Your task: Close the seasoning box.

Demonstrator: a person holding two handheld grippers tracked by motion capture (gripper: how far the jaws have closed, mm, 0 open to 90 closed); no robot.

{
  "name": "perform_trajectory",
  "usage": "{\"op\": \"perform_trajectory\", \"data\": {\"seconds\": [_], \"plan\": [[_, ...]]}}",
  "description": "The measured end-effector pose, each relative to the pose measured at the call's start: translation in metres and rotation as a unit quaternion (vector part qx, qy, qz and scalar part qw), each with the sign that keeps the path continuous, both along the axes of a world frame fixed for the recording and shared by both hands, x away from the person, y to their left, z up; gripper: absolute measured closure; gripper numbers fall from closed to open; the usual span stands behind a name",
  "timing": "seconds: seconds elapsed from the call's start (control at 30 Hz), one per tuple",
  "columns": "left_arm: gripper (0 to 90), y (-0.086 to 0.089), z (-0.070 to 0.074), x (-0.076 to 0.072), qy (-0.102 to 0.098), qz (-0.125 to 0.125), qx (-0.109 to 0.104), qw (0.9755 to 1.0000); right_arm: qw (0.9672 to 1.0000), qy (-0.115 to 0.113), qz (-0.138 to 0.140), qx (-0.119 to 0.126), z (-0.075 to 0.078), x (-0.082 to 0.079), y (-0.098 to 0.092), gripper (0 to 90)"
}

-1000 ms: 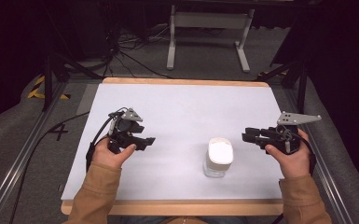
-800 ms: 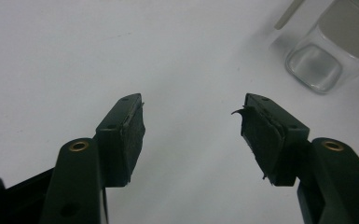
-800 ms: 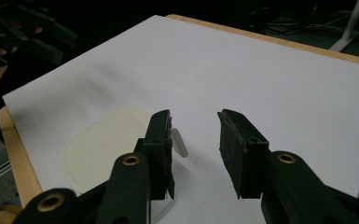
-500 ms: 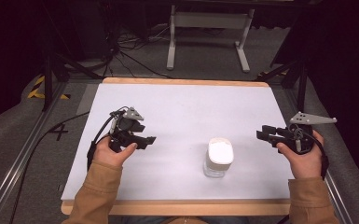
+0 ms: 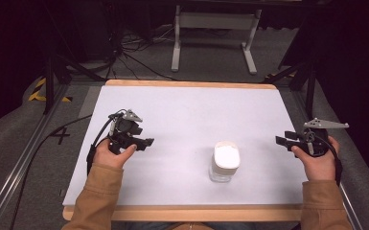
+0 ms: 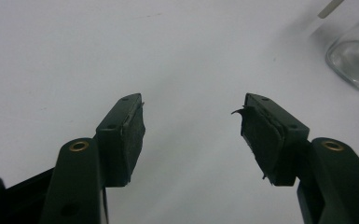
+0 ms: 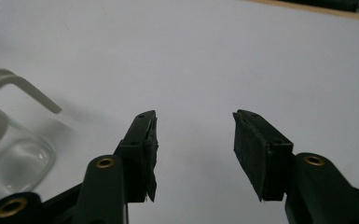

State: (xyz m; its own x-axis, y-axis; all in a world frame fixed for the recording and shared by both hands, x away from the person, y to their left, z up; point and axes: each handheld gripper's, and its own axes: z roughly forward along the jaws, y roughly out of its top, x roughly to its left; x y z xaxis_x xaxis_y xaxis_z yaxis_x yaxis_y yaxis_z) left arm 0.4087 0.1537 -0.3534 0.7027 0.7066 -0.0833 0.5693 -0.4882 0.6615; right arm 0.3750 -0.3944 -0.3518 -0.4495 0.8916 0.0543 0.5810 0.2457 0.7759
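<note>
A clear glass jar [image 5: 225, 160] with a white lid stands upright on the white table top [image 5: 187, 110], right of the middle and near the front. My left gripper [image 5: 146, 142] rests at the left, pointing toward the jar, open and empty. In the left gripper view its jaws [image 6: 191, 116] stand wide apart over bare white surface, with the jar [image 6: 354, 63] far off at the upper right. My right gripper [image 5: 280, 140] is at the table's right edge, well clear of the jar; its jaws have just been opening and nothing is between them [image 7: 193, 135]. The jar [image 7: 14, 158] lies to their left.
The table's wooden rim [image 5: 187, 211] runs along the front. A metal rail [image 5: 19, 167] and a black cable [image 5: 52, 134] lie to the left. Behind the table stand a grey metal frame [image 5: 215, 28] and loose cables [image 5: 124, 48] on the floor.
My right hand has drawn away from the jar to the right, toward the table's edge, and sunk a little; its jaws stand wider. The left hand and the jar have stayed put.
</note>
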Motion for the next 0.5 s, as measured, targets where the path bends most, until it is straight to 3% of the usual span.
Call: {"op": "perform_trajectory", "data": {"seconds": [0.5], "plan": [[39.7, 0.006, -0.015, 0.009, 0.017, 0.009, 0.008, 0.9998, 0.9983, 0.055, 0.007, -0.02, -0.047, 0.02, -0.002, 47.3]]}}
